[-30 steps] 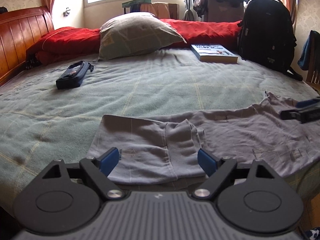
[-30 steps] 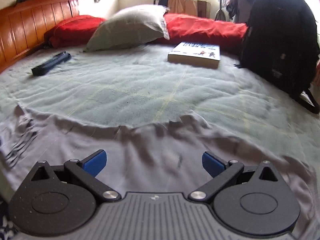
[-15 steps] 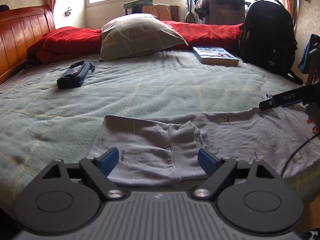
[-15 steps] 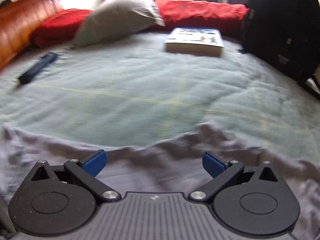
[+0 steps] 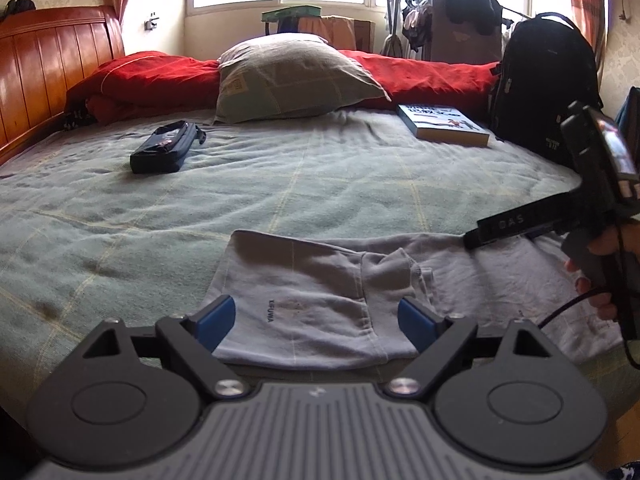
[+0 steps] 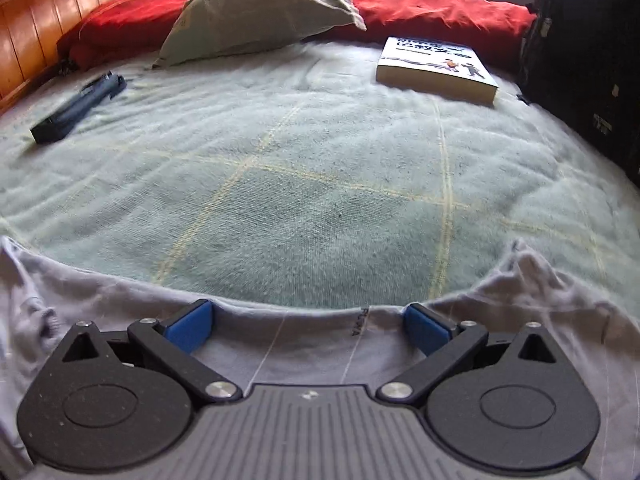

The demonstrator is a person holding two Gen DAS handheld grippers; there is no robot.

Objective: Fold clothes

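While flat (creased), garment [image 5: 304,304] between fingers [image 5: 216,318].

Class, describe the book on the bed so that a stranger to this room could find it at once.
Start at the black backpack at the bed's far right. Just left of it, before the red quilt, the book lies flat on the green blanket. It alone has a white and blue printed cover.

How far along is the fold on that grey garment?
Done: one end of the grey garment is already folded over itself near the left gripper. In hand: nothing; both sets of jaws stand open above the cloth, the right gripper at its far edge. Left: the long flat stretch on the blanket.
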